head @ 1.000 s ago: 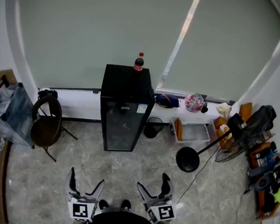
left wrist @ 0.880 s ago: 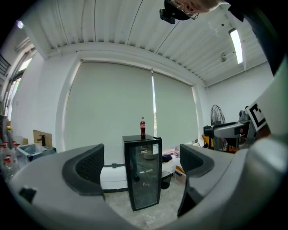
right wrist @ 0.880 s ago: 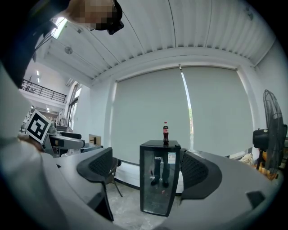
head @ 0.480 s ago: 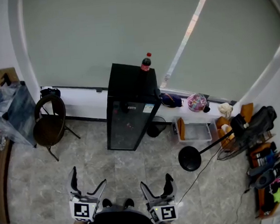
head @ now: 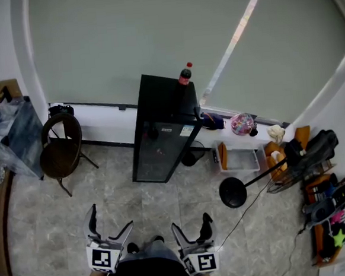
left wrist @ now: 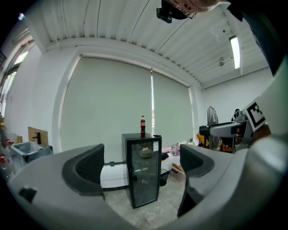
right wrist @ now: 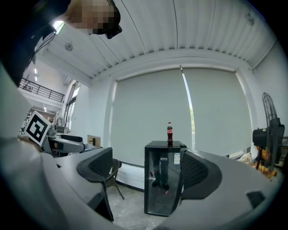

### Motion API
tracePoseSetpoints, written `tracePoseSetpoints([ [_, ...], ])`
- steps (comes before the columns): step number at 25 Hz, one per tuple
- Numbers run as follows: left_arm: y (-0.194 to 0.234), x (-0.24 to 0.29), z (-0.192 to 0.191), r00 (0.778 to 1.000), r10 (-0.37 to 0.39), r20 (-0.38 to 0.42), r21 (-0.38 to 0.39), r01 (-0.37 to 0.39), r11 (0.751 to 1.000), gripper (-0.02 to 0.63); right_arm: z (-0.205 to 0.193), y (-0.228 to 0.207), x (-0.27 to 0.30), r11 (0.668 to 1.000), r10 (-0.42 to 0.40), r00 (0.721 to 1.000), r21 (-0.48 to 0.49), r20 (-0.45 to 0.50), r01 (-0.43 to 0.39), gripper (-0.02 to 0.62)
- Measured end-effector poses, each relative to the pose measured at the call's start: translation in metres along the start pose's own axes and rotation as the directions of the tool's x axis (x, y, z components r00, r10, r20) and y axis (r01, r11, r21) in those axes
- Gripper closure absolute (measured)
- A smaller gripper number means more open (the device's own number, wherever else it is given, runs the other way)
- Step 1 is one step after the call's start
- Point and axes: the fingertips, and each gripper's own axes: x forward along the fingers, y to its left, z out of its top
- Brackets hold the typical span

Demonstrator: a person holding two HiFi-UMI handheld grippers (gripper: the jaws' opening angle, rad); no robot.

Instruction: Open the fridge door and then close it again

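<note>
Fridge: against the window wall, glass door shut, bottle on top.
Left tool: jaws apart, empty, well short of the fridge.
Right tool: jaws apart, empty, equally far from the fridge.
Change: the fridge has drifted slightly right in the head view; both tools stay low.
Meaning: probably still the approach, with the door untouched.

A pale blind hung at twelve o'clock, daylight streaking through it. On the grey stone floor, a chair stood at nine o'clock, a fan at four.
</note>
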Motion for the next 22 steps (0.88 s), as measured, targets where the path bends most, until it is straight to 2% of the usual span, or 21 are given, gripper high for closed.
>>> tracePoseSetpoints([
  [12,0.019,0.023,-0.004,1.0,-0.002,-0.005,-0.017,0.002,1.0,0.097,0.002,-0.001,0.03,1.0,0.0,1.0,-0.001,0.008,0.0,0.138],
  [17,0.025,0.046,-0.006,1.0,0.004,-0.006,-0.018,-0.005,1.0,0.097,-0.004,-0.014,0.052,1.0,0.001,1.0,0.007,0.0,-0.001,0.139],
  [22,0.028,0.081,-0.007,1.0,0.02,-0.019,-0.024,-0.02,0.999,0.097,0.001,-0.039,0.085,1.0,0.01,0.999,-0.003,0.035,-0.01,0.14],
])
